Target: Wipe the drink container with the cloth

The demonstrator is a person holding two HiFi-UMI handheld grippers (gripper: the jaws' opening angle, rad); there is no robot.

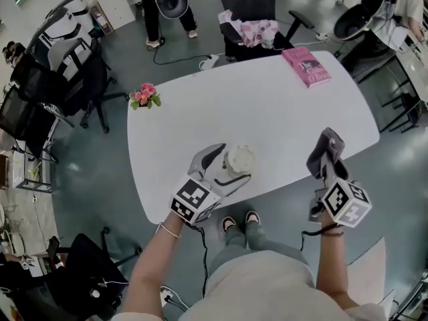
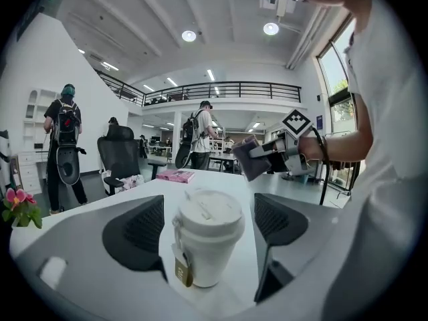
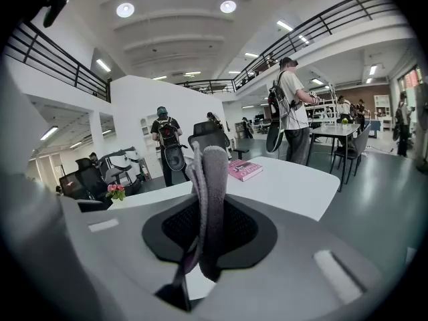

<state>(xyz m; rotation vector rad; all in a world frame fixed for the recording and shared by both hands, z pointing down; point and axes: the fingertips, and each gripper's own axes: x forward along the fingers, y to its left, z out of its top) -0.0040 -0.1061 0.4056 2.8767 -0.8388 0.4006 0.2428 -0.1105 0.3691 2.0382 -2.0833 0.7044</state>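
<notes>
A white paper cup (image 1: 239,160) with a lid and a tea-bag tag stands upright near the front edge of the white table (image 1: 267,105). My left gripper (image 1: 227,168) is open, with one jaw on each side of the cup (image 2: 208,236) and a small gap showing on both sides. To the right, off the table's edge, my right gripper (image 1: 326,154) is shut on a purple-grey cloth (image 1: 330,142). The cloth (image 3: 210,199) stands up folded between the jaws. In the left gripper view the cloth (image 2: 251,158) hangs in the air above and behind the cup.
A pink book (image 1: 306,65) lies at the table's far right corner. A small bunch of pink flowers (image 1: 145,95) sits at the far left edge. Office chairs (image 1: 80,79) stand around the table, and people stand beyond it.
</notes>
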